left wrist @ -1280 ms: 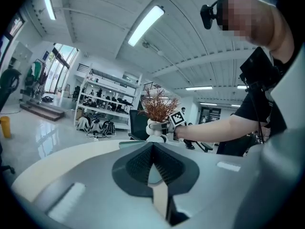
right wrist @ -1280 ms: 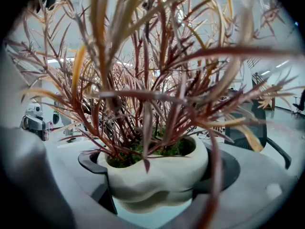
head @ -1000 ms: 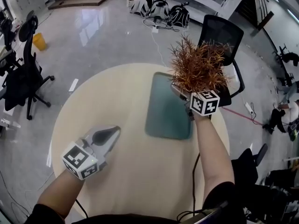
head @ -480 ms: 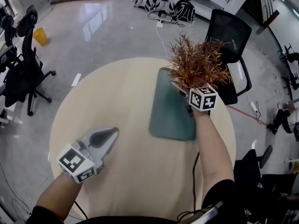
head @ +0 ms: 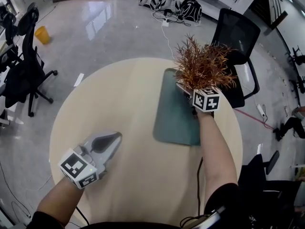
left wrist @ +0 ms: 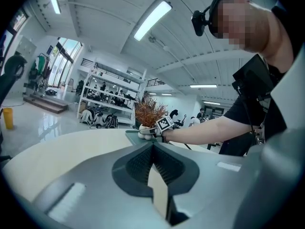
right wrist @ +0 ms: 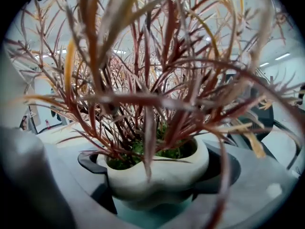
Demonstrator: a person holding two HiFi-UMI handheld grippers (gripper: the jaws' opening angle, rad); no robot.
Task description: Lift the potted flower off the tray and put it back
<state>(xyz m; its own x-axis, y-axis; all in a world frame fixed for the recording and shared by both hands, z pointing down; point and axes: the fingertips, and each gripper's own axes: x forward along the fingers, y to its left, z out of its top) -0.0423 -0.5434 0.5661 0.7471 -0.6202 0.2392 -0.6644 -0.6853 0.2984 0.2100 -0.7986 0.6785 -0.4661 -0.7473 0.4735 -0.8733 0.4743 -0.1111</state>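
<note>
The potted flower (head: pixel 202 67), a spiky rust-brown plant in a lobed white pot (right wrist: pixel 157 173), is held at the right edge of the teal tray (head: pixel 174 113) on the round beige table (head: pixel 128 185). My right gripper (head: pixel 184 88) is shut on the pot, one jaw on each side, with teal showing just under the pot. I cannot tell whether the pot touches the tray. My left gripper (head: pixel 114 138) is shut with nothing in it, low over the table's near left. The left gripper view shows the flower (left wrist: pixel 148 112) far off.
A black office chair (head: pixel 234 35) stands just beyond the table at the right. Another chair (head: pixel 24 75) is at the left. A yellow bin (head: pixel 41 34) and bags (head: pixel 176 4) lie on the floor. A cable (head: pixel 199 175) hangs by my right arm.
The plant looks slightly smaller, as though the right gripper has sunk a little towards the tray. The left gripper has stayed where it was.
</note>
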